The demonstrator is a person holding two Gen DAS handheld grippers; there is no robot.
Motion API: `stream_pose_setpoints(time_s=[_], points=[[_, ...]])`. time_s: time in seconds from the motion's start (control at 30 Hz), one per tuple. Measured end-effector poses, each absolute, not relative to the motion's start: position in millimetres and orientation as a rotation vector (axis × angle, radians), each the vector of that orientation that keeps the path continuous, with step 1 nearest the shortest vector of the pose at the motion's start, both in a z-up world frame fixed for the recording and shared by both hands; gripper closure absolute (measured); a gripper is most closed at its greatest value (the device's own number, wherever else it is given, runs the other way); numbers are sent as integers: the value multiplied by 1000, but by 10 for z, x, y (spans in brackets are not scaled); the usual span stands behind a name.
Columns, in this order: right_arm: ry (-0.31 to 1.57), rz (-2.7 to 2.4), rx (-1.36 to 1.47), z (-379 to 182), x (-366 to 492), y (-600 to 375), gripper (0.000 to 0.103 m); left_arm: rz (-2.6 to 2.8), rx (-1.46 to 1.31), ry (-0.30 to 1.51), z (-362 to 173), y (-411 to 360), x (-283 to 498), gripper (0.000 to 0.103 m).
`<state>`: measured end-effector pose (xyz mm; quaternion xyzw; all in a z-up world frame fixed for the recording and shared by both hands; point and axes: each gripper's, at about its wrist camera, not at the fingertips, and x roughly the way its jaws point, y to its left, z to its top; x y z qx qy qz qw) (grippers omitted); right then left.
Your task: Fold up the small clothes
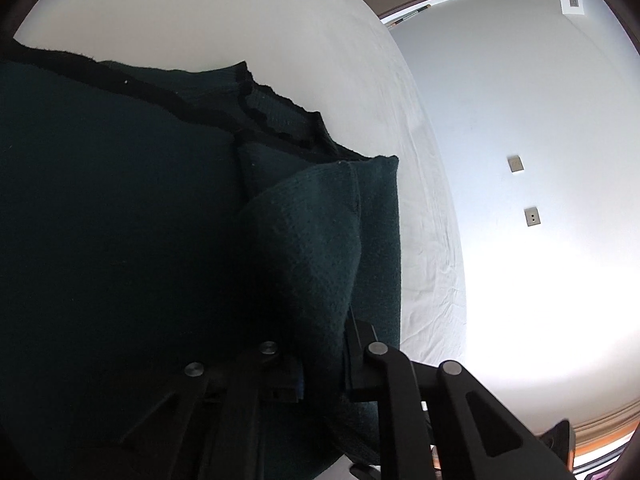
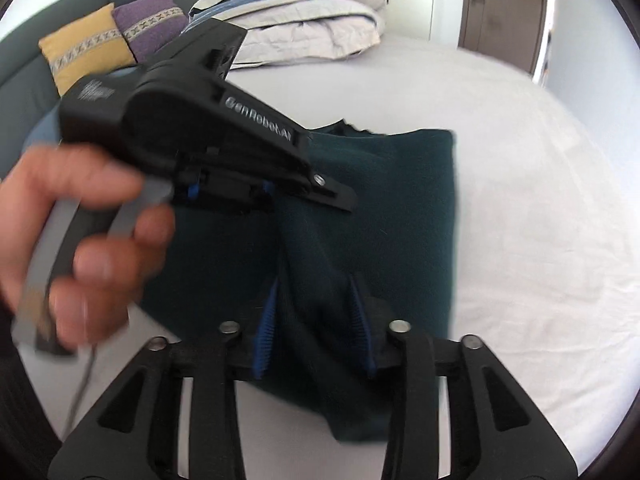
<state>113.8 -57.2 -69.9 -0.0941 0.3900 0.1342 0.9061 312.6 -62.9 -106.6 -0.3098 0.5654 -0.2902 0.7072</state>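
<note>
1. We are mid-fold on a dark teal knit garment [image 2: 384,208] lying on the white-sheeted bed [image 2: 540,240]. Both grippers are at its near edge, where a ridge of cloth is lifted between them.

2. The left gripper [image 1: 320,364] is closed almost fully on a bunched fold of the knit; the cloth rises out from between its jaws, so we read this as a firm pinch. In the right wrist view it shows as a black body held in a hand [image 2: 76,248], coming in from the left over the garment.

3. The right gripper [image 2: 316,320] stands about half open, with the ridge of fabric running up between its blue-ribbed pads [image 2: 266,332]. Whether those pads press on the cloth we cannot tell for sure; it looks more like a loose straddle than a grip.

4. To do this step well, we judge that the left pinch should stay shut while the fold is carried, and the right gripper should either close squarely on the same layer or clear away, so the ridge does not twist.

5. We would lay the lifted edge parallel to the garment's straight right side, then let go only once it lies flat.

6. The garment is thick, soft and ribbed, with a darker scalloped trim [image 1: 256,116] along its far edge. It is already partly doubled over and should drape heavily.
</note>
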Motion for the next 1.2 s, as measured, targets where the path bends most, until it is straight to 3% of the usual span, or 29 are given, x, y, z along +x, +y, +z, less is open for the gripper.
stream_pose_setpoints(time_s=[0.03, 0.17, 0.2, 0.27, 0.3, 0.37, 0.43, 0.8, 1.2], points=[[772, 270, -208, -697, 995, -594, 46, -644, -691, 1257, -1061, -632, 3130, 89], [739, 262, -296, -821, 704, -582, 48, -645, -693, 1255, -1019, -611, 3136, 90], [731, 245, -322, -845, 695, -570, 52, -646, -692, 1254, -1004, -573, 3117, 90], [732, 213, -350, -875, 725, -563, 72, -650, -692, 1251, -971, -549, 3110, 90], [727, 207, -359, -876, 739, -556, 75, -651, -693, 1249, -925, -561, 3107, 90], [705, 205, -388, -850, 752, -509, 92, -649, -694, 1244, -880, -515, 3106, 90], [665, 220, -438, -804, 690, -399, 95, -647, -688, 1236, -819, -463, 3099, 90], [533, 418, -603, -775, 625, 258, 95, -572, -544, 1197, -497, 248, 3296, 90], [569, 577, -617, -964, 879, 608, 95, -503, -509, 1231, -692, 968, 3355, 90]])
